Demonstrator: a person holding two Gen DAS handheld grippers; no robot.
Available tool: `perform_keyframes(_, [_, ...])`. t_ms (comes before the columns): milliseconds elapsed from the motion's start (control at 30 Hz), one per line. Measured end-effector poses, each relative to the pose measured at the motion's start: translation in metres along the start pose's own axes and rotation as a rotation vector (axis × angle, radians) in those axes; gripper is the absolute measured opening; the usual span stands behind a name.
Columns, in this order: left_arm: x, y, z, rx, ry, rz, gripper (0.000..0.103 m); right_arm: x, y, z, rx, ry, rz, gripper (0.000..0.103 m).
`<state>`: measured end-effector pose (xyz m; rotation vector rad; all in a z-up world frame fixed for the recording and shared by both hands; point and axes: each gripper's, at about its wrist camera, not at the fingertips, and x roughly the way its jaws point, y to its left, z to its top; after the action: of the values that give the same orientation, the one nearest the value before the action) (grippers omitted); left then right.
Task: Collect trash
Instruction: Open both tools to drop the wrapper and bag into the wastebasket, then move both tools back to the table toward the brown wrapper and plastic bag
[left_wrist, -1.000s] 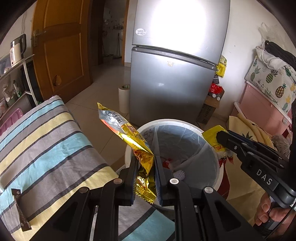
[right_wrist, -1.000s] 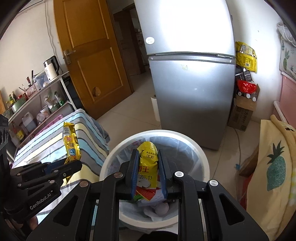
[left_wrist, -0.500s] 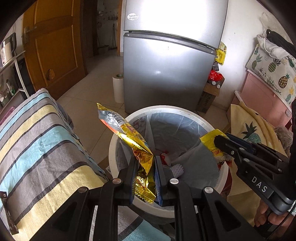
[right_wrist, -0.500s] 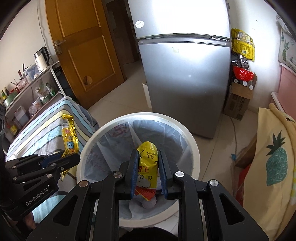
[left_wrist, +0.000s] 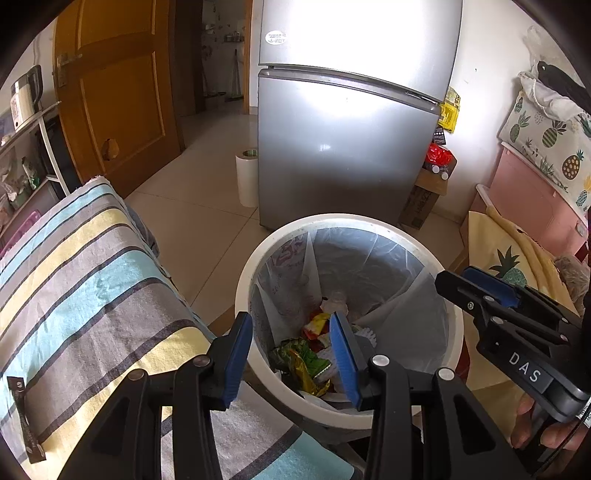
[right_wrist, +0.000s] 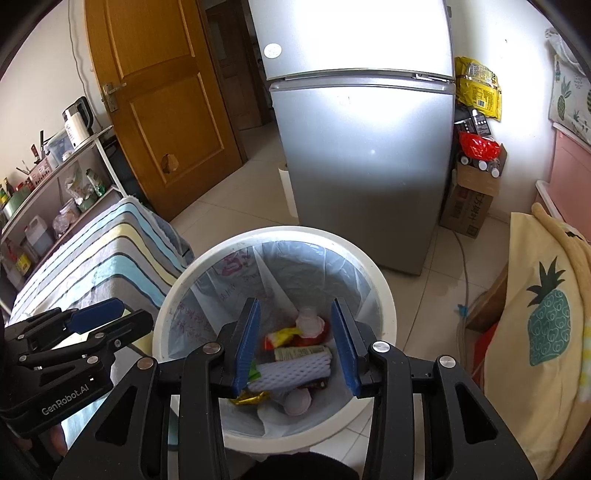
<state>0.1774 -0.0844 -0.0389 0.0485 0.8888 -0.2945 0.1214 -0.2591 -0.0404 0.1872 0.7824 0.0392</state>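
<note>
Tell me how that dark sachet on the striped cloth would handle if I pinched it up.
The sachet looks thin and flat, so it is probably light and floppy. It lies flush on the striped cloth, so the fingers may snag fabric. Its film looks glossy, so it may be slippery.
</note>
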Motion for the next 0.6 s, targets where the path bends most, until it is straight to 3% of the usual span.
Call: perform_keyframes(600, [-0.043, 0.024, -0.005, -0.048, -0.073, 0.027, 0.044, -0.021, 0.024, -0.001, -0.031, -0.034, 0.001, 0.041])
